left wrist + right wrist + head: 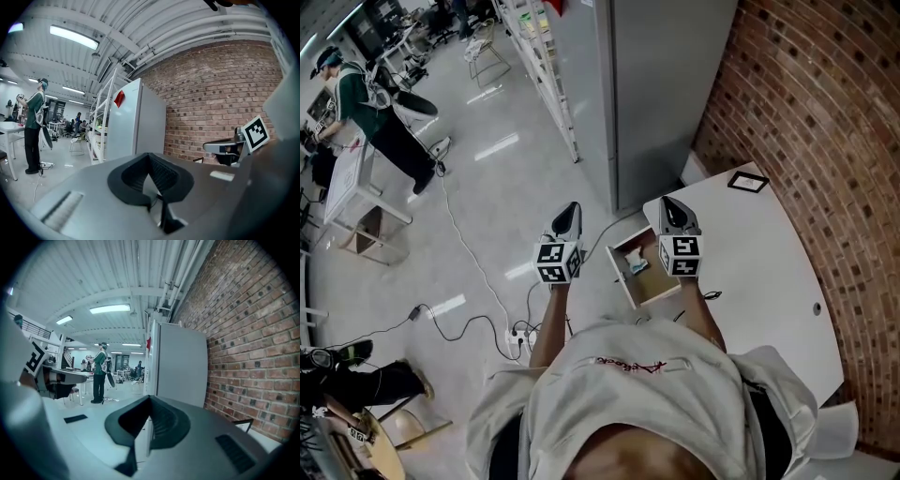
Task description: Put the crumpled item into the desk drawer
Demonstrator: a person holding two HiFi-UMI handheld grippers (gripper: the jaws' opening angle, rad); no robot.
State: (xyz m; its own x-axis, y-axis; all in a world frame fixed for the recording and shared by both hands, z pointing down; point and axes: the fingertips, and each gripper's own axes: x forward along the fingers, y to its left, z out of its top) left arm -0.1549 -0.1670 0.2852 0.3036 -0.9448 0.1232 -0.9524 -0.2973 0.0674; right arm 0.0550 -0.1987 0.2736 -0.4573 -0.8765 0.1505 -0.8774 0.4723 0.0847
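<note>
The desk drawer (653, 284) stands pulled open from the white desk (769, 262), its wooden inside showing. A small pale crumpled item (637, 265) lies in its far corner. My left gripper (569, 214) is held up over the floor, left of the drawer, with its jaws shut and empty. My right gripper (668, 208) hovers above the drawer's far end, also shut with nothing in it. In the left gripper view the left gripper (151, 161) points level at the room and brick wall. The right gripper (150, 404) does the same in its own view. Neither gripper view shows the drawer.
A tall grey cabinet (666, 84) stands just beyond the desk, against a curved brick wall (825, 103). White shelving (534, 56) runs behind it. A black-framed marker (748, 181) lies on the desk. Cables and a power strip (517, 334) lie on the floor. A person in green (366, 108) stands far left.
</note>
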